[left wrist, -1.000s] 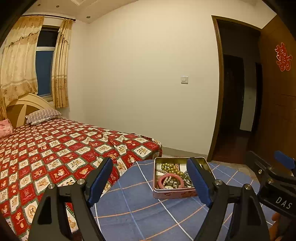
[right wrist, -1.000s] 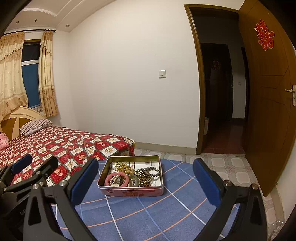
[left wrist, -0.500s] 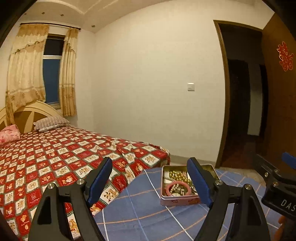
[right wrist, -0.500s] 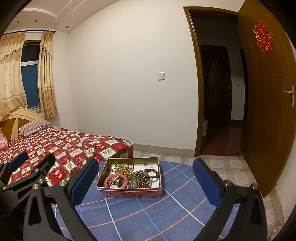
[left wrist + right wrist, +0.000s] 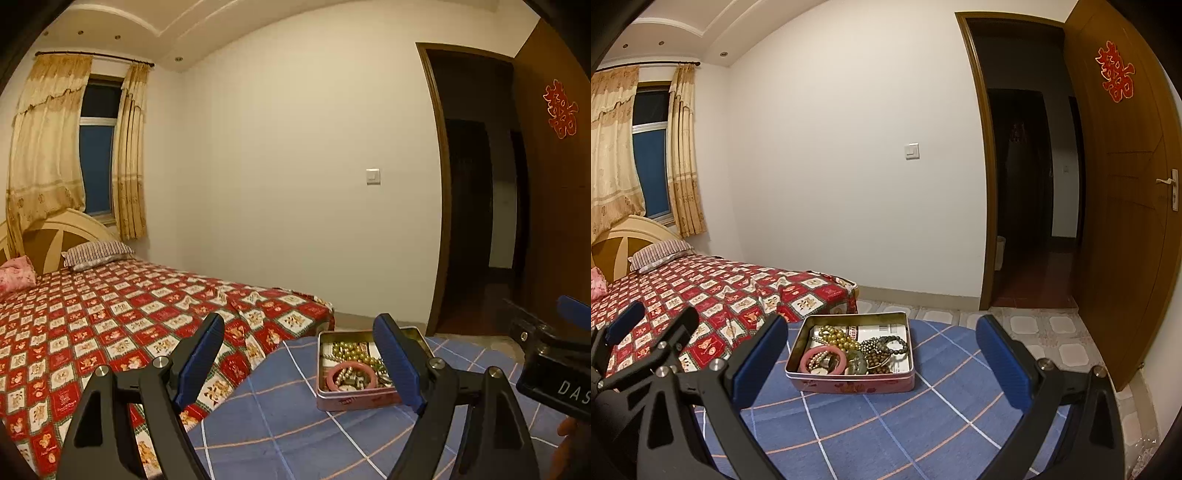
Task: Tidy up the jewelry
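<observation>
A pink tin box (image 5: 849,384) stands open on a blue checked cloth (image 5: 886,432). It holds a pink bangle (image 5: 823,360), a string of gold beads (image 5: 837,336) and dark bead bracelets (image 5: 882,350). The tin also shows in the left wrist view (image 5: 354,400), partly behind a finger. My right gripper (image 5: 882,354) is open and empty, held back from the tin. My left gripper (image 5: 303,354) is open and empty, to the left of the tin. The left gripper also shows at the left edge of the right wrist view (image 5: 646,332).
A bed with a red patterned cover (image 5: 110,314) lies to the left of the cloth. An open doorway (image 5: 1027,184) and a wooden door (image 5: 1126,203) are at the right. A white wall is behind. Tiled floor (image 5: 1052,332) lies beyond the cloth.
Both views have tilted up and drawn back a little, so the tin sits lower and smaller in the frames. Both grippers stay open.
</observation>
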Demonstrator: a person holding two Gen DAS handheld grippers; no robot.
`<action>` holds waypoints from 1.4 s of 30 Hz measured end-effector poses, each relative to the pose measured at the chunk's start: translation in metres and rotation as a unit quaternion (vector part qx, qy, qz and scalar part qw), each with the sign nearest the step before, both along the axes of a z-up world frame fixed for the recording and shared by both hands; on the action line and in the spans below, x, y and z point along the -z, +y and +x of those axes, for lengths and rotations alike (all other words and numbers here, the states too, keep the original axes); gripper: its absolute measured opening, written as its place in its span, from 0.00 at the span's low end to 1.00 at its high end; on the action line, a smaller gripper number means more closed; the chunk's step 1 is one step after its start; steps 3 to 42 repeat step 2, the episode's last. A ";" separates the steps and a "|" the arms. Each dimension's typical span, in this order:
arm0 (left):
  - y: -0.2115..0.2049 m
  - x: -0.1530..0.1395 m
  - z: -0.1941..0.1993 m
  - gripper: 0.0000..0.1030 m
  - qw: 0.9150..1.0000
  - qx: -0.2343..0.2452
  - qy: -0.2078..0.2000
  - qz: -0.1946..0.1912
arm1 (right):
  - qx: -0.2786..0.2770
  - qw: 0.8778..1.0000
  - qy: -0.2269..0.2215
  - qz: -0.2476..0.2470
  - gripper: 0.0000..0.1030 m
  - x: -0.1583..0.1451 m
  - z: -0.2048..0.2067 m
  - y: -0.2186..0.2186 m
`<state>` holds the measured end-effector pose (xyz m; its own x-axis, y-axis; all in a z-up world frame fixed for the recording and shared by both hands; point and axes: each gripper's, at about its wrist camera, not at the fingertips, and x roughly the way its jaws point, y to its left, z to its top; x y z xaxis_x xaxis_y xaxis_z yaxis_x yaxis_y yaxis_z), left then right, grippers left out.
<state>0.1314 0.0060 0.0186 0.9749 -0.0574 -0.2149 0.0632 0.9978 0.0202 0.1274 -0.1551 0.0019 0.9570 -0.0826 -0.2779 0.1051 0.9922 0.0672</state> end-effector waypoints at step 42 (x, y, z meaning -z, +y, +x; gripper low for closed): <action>0.000 -0.001 0.002 0.81 1.000 -0.009 0.002 0.002 | 0.000 1.000 0.002 -0.001 1.00 0.000 0.000 0.000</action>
